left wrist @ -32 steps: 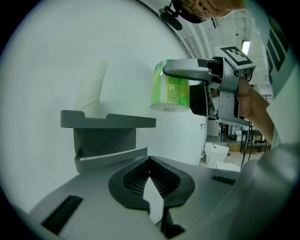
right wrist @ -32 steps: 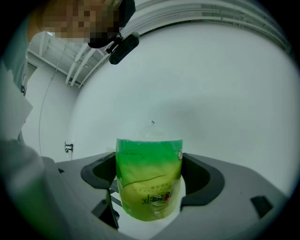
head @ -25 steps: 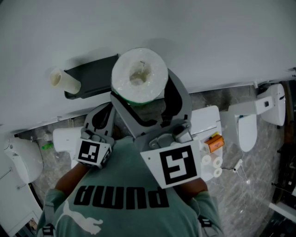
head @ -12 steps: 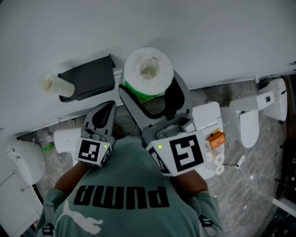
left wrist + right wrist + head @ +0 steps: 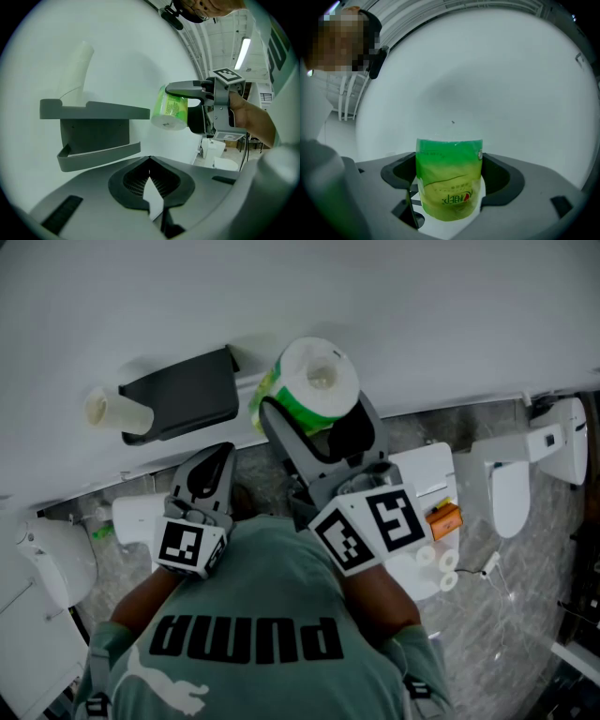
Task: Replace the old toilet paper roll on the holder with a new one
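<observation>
Moved rightward, right hand-held gripper (image 5: pixel 317 411) clamps the green-wrapped roll (image 5: pixel 319 379); left hand-held gripper (image 5: pixel 218 454) closed.

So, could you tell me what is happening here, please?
A person works two hand-held claws at a holder on the wall. The right claw grips a new green-wrapped roll just right of the holder. The left claw is shut and empty, short of the holder. The old cardboard tube sits at the holder's left end.

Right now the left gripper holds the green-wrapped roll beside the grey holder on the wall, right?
No: the right gripper holds the green-wrapped roll beside the grey holder on the wall. The right gripper view shows it between those jaws; the left gripper is shut.
</observation>
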{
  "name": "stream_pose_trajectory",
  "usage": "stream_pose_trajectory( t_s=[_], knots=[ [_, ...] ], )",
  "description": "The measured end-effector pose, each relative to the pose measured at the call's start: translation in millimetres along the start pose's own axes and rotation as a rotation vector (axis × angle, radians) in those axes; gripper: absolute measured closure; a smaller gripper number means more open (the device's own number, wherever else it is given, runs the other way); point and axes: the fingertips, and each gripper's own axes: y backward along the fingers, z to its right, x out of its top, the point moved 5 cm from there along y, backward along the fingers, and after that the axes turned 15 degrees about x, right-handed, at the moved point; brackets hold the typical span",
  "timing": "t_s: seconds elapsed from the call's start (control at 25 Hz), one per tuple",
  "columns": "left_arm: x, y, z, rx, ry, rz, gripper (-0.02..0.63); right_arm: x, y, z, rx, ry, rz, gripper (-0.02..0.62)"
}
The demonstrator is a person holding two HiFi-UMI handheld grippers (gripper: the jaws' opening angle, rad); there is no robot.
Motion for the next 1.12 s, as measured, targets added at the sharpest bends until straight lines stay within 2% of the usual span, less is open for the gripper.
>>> stream_pose_trajectory(
  t_s=[0.28,0.64,1.0,1.12],
  knots=[
    [-4,5,-10,0.029,0.008,-0.02,0.603,-17,-6,15,-0.013,-0.157,0.038,0.175],
    [-10,13,-26,0.076,0.009,-0.038,0.603,-50,-14,41,-0.041,-0.444,0.098,0.175],
    [-13,19,-37,0.123,0.009,-0.052,0.603,-71,-22,51,-0.026,-0.653,0.168,0.175],
    [-16,22,-40,0.135,-0.002,-0.082,0.603,-77,-26,48,-0.007,-0.723,0.193,0.175]
  ],
)
